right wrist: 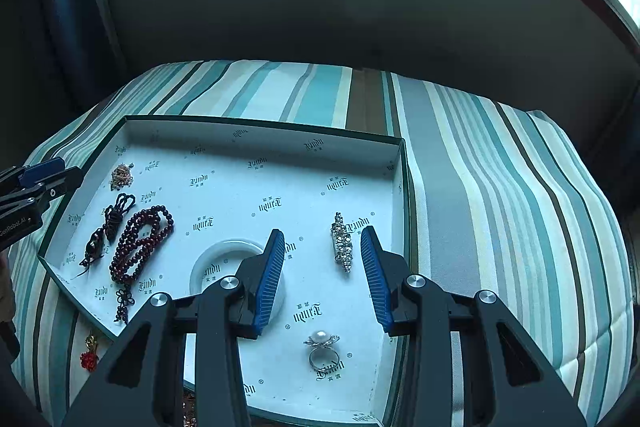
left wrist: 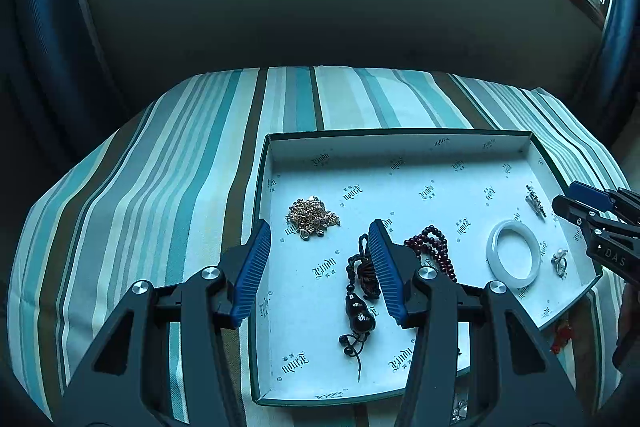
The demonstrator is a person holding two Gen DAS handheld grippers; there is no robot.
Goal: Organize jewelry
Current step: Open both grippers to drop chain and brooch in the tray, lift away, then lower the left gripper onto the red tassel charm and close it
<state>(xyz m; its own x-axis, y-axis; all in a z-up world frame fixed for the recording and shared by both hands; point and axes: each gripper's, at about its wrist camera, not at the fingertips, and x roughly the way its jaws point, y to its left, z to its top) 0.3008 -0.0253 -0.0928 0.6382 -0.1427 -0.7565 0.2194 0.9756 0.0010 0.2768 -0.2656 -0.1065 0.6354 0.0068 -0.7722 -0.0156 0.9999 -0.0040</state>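
Note:
A white printed tray (left wrist: 400,143) (right wrist: 260,131) lies on a striped cloth. In it lie a gold chain pile (left wrist: 312,217) (right wrist: 121,176), a black gourd pendant on cord (left wrist: 360,311) (right wrist: 105,227), dark red beads (left wrist: 434,249) (right wrist: 140,243), a white bangle (left wrist: 514,254) (right wrist: 212,259), a crystal brooch (left wrist: 536,201) (right wrist: 343,242) and a pearl ring (left wrist: 559,261) (right wrist: 322,347). My left gripper (left wrist: 318,227) is open above the tray, over the pendant and chain. My right gripper (right wrist: 322,233) is open above the brooch and ring; it also shows in the left wrist view (left wrist: 580,203).
The striped cloth (left wrist: 160,187) (right wrist: 500,207) covers a rounded surface that drops off at its edges. A small red and gold ornament (right wrist: 90,355) (left wrist: 562,335) lies on the cloth outside the tray's near edge. A dark wall and windows stand behind.

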